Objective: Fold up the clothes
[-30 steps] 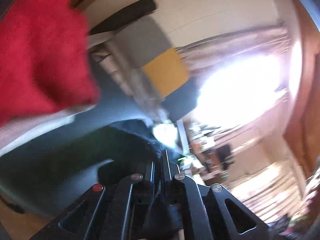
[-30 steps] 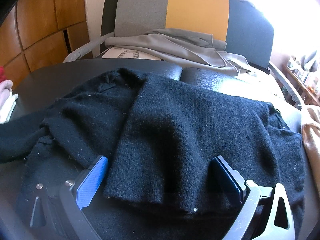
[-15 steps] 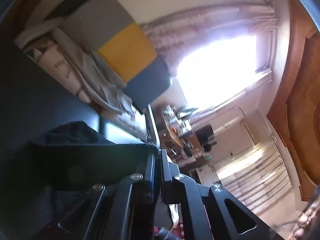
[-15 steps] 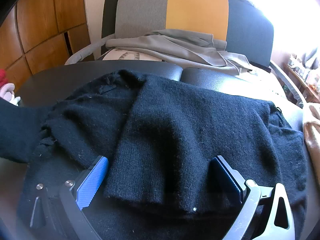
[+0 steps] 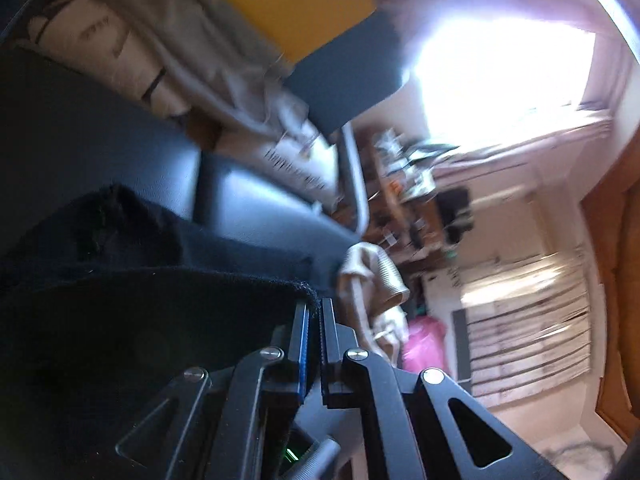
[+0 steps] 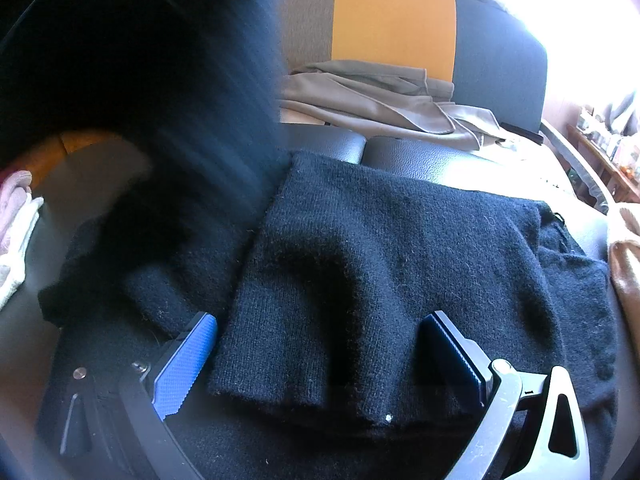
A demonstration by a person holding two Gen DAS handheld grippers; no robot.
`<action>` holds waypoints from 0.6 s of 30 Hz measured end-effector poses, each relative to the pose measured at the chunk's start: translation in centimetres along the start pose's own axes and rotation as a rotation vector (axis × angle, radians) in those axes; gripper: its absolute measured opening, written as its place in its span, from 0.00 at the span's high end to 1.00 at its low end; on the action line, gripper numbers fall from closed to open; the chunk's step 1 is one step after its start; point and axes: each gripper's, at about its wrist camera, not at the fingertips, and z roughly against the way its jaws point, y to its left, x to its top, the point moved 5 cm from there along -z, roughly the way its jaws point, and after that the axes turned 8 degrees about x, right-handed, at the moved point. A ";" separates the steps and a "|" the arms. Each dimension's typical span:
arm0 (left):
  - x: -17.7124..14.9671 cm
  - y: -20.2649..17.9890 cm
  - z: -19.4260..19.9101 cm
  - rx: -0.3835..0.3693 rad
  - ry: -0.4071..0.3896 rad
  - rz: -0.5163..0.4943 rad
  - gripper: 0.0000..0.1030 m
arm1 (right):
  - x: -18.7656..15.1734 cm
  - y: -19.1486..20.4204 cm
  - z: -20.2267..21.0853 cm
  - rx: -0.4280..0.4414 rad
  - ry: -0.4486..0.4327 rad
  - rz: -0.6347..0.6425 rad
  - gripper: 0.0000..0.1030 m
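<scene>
A black knit sweater [image 6: 392,248] lies spread on a dark leather surface [image 6: 440,160]. One sleeve is folded over its middle. My right gripper [image 6: 320,344] is open, its jaws set either side of that folded sleeve's cuff and resting on the sweater. My left gripper [image 5: 314,312] is shut on the edge of the other part of the sweater [image 5: 152,304] and holds it lifted. That lifted cloth shows as a blurred black mass at the upper left of the right wrist view [image 6: 140,60].
A grey, yellow and dark chair [image 6: 394,28] stands behind the surface with grey garments [image 6: 376,100] on its seat. A beige garment [image 6: 626,264] lies at the right edge, pale clothes [image 6: 16,232] at the left. Cluttered shelves [image 5: 416,196] stand beyond.
My left gripper has swung the held black cloth up and over toward the sweater's middle, and it now fills the upper left of the right wrist view. My right gripper has stayed still.
</scene>
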 end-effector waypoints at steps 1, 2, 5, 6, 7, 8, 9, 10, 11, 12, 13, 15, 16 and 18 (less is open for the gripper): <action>0.0 0.4 -1.5 -0.002 0.052 0.009 0.91 | 0.0 0.0 0.0 0.001 -0.001 0.000 0.00; 0.2 0.8 -2.4 0.013 0.074 0.015 0.83 | 0.0 -0.1 0.0 0.002 -0.001 -0.001 0.00; 0.7 1.9 -3.0 0.038 0.073 0.028 0.80 | 0.0 -0.1 0.0 0.004 -0.001 -0.002 0.00; 0.7 2.2 -2.5 0.023 0.062 0.038 0.79 | 0.0 -0.1 0.0 0.006 -0.002 -0.003 0.00; 0.6 2.5 -1.3 0.002 0.025 0.049 0.78 | 0.0 -0.1 0.0 0.009 -0.002 -0.005 0.00; 0.6 2.8 -0.2 -0.011 -0.014 0.052 0.77 | 0.0 -0.1 0.0 0.011 -0.003 -0.007 0.00; 0.3 3.1 0.9 -0.015 -0.057 0.049 0.77 | 0.1 -0.1 0.0 0.013 -0.003 -0.008 0.00; -0.4 3.7 2.4 -0.003 -0.107 0.044 0.77 | 0.1 -0.1 0.0 0.014 -0.002 -0.009 0.00; -1.1 4.4 3.6 0.028 -0.151 0.040 0.76 | 0.1 -0.1 0.0 0.014 -0.002 -0.010 0.00; -2.3 5.2 5.0 0.087 -0.203 0.035 0.76 | 0.1 0.0 0.0 0.015 0.000 -0.011 0.00; -3.8 6.2 6.3 0.147 -0.270 0.030 0.76 | 0.1 0.0 -0.1 0.016 0.003 -0.012 0.00; -7.0 7.9 8.0 0.201 -0.353 0.024 0.75 | 0.1 0.0 -0.1 0.024 0.017 -0.007 0.00; -8.7 8.7 8.3 0.209 -0.369 0.024 0.75 | 0.1 -0.1 0.1 0.032 0.027 -0.004 0.00; -11.9 10.1 8.6 0.219 -0.396 0.024 0.75 | 0.0 -0.3 1.0 0.056 0.045 -0.004 0.00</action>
